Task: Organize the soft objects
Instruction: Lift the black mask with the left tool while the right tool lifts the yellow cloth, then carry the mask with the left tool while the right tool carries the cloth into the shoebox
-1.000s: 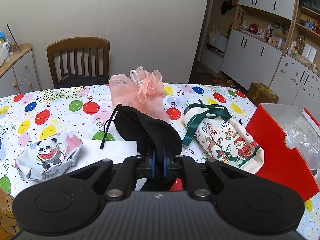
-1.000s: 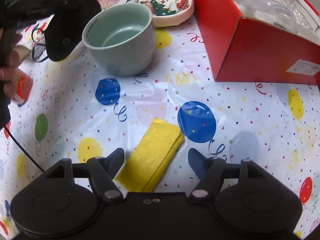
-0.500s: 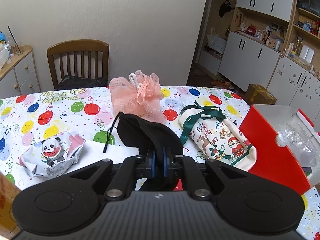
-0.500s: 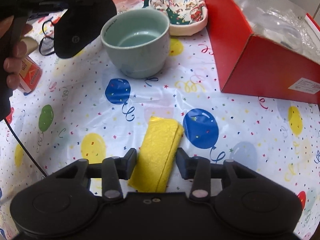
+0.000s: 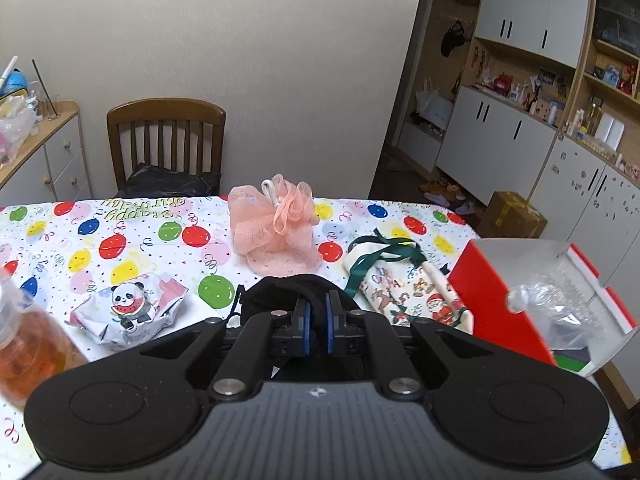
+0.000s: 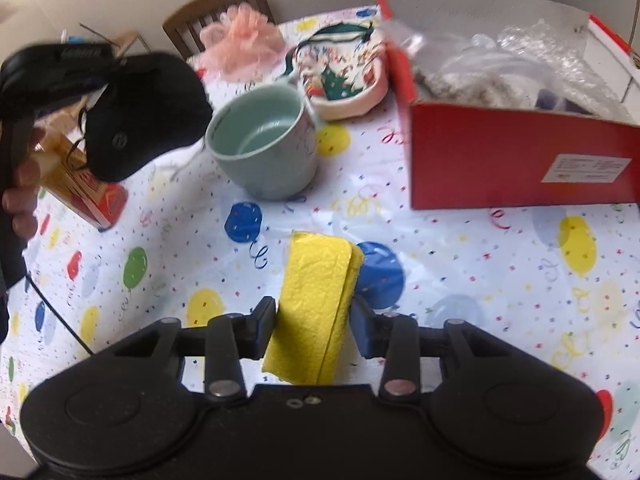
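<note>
My left gripper is shut on a black eye mask, which hangs from its pads above the balloon-print tablecloth. In the right wrist view the same eye mask hangs at the upper left, with a hand behind it. My right gripper is shut on a folded yellow cloth, its pads pressing both long edges. A pink mesh puff, a Christmas drawstring bag and a panda-print pouch lie on the table.
An open red box holding plastic wrap stands at the right. A pale green cup sits in front of the mask, with an orange carton to its left. An amber bottle is at the left edge; a wooden chair stands behind the table.
The right jaws closed onto the yellow cloth, then the gripper lifted and tipped up toward the red box. The left gripper rose and drew back with the eye mask.
</note>
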